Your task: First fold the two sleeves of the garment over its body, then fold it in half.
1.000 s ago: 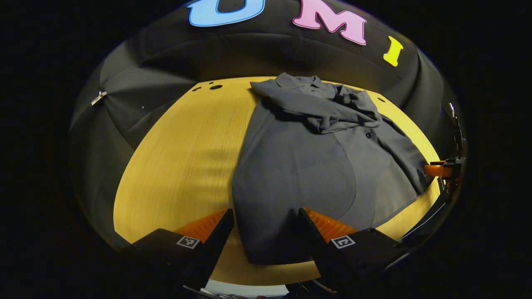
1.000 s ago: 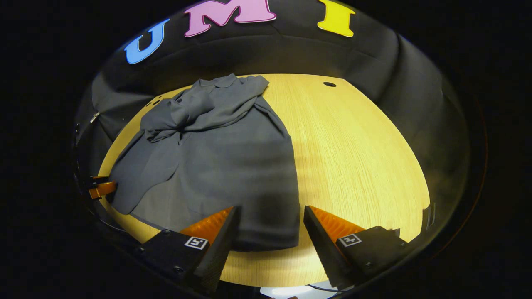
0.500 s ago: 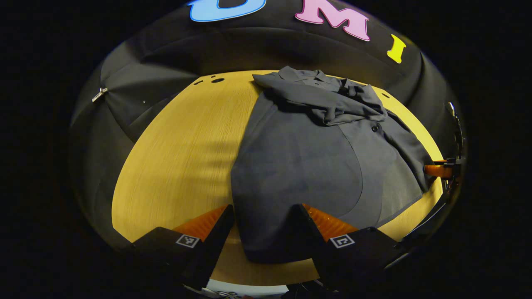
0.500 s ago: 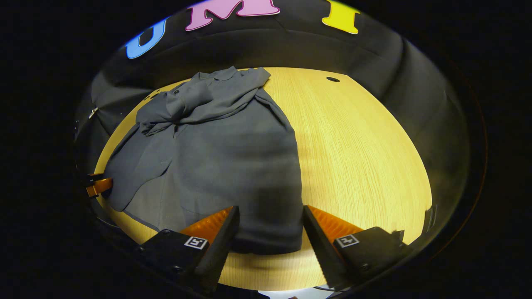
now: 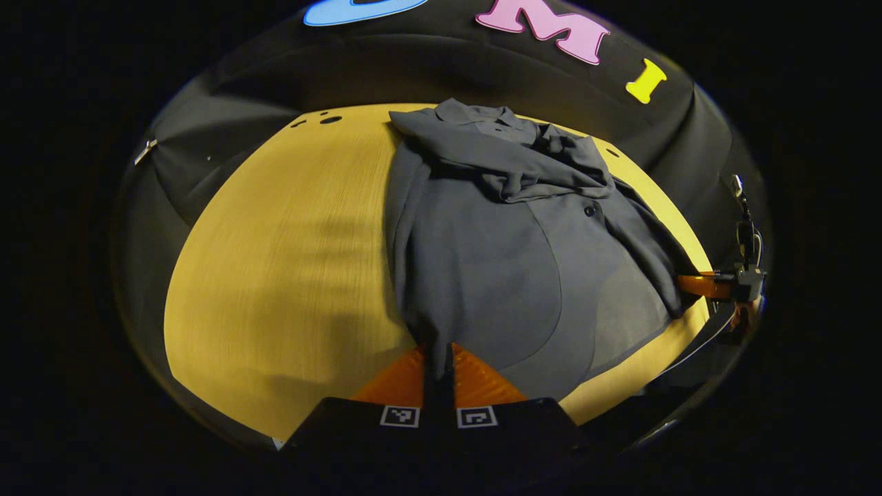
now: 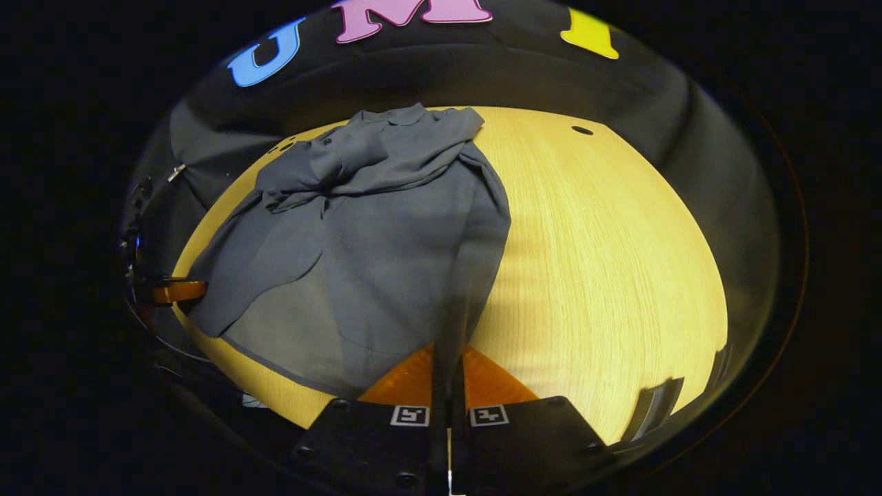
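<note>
A dark grey button shirt (image 5: 496, 262) lies front up on the yellow wooden table (image 5: 275, 262), collar at the far end. Both sleeves (image 5: 524, 172) lie bunched across its chest. In the left gripper view my left gripper (image 5: 439, 351) is shut on the near left corner of the hem, and the cloth rises in a ridge toward it. In the right gripper view my right gripper (image 6: 448, 355) is shut on the near right corner of the shirt (image 6: 372, 255). Each gripper also shows at the other view's edge: the right gripper (image 5: 703, 284) and the left gripper (image 6: 176, 291).
Bare tabletop (image 6: 606, 262) stretches to the right of the shirt and to its left. Small round holes (image 5: 331, 119) sit near the table's far edge, another hole (image 6: 582, 130) at the far right. The black booth wall curves close behind the table.
Both grippers went from open, straddling the hem corners, to shut on them. The cloth at each corner has gathered into a ridge and lifted toward the fingers.
</note>
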### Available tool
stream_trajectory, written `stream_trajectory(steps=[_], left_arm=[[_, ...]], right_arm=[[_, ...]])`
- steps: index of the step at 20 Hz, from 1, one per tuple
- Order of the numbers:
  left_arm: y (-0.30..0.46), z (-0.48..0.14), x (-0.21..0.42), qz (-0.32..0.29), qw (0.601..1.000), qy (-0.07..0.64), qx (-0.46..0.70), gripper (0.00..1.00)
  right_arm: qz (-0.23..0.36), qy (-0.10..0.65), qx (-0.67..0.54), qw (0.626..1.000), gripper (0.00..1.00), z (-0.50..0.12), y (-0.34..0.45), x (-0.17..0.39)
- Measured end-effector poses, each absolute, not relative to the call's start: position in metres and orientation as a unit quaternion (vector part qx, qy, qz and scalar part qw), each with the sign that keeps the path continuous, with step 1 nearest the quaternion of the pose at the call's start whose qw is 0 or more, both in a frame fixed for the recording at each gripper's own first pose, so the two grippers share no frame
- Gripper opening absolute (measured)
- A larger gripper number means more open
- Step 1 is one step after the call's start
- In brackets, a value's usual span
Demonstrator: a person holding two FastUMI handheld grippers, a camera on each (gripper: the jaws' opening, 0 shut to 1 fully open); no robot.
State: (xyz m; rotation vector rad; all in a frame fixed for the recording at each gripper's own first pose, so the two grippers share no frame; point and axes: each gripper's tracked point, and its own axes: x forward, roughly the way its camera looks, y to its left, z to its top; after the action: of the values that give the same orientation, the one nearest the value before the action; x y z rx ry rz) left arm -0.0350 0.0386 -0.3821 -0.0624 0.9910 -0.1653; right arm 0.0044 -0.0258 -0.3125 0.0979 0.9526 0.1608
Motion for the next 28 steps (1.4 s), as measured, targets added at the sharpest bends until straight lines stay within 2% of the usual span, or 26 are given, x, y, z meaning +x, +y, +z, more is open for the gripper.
stream_trajectory(steps=[4, 7, 9, 18, 28], left_arm=[[0.041, -0.375, -0.069, -0.092, 0.862, 0.497, -0.046, 0.06], [0.035, -0.363, -0.105, -0.098, 0.855, 0.507, -0.052, 0.06], [0.035, -0.342, -0.103, -0.099, 0.859, 0.499, -0.06, 0.06], [0.042, -0.246, 0.0, -0.068, 0.916, 0.38, -0.106, 0.05], [0.038, -0.186, 0.111, -0.063, 0.949, 0.286, -0.119, 0.05]], right_arm=[[0.1, 0.471, 0.058, 0.875, 0.06, -0.305, -0.024, -0.045], [0.113, 0.467, 0.074, 0.874, 0.06, -0.282, -0.023, -0.051], [0.115, 0.448, 0.087, 0.882, 0.07, -0.263, -0.024, -0.042], [0.092, 0.316, 0.133, 0.935, 0.06, -0.167, -0.042, 0.056], [0.098, 0.221, 0.123, 0.963, 0.06, -0.105, -0.039, 0.179]])
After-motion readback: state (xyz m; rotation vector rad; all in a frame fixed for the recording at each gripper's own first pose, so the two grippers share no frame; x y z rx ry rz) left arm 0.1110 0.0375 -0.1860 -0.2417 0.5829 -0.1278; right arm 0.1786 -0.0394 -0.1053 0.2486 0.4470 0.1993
